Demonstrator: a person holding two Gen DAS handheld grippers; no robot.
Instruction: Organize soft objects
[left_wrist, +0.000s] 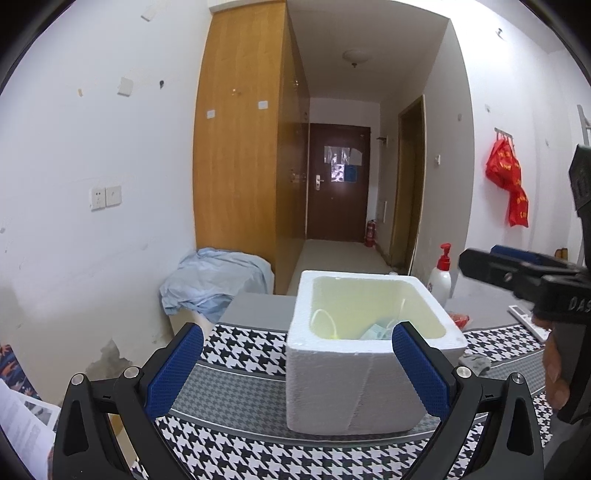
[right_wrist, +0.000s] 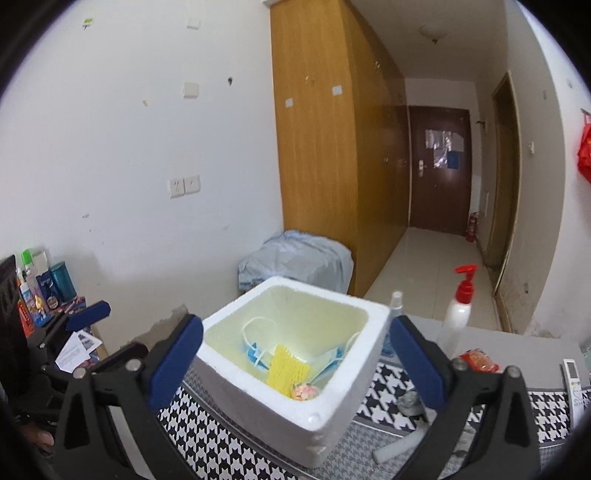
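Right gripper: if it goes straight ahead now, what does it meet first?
Probably the white foam box: the open right gripper points into its mouth, toward the yellow foam net inside. Depth is unclear.

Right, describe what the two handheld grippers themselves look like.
Both match: the left gripper and right gripper have black angular plastic frames with silver pivot bolts, and jaws faced with textured blue pads. Seen from the left camera, the right one's black body carries pale lettering, partly cut off.

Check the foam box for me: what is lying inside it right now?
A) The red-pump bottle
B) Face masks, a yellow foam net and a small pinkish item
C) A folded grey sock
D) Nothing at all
B: the right wrist view looks down into the foam box and shows blue face masks, a yellow foam net and a small pinkish item on its floor.
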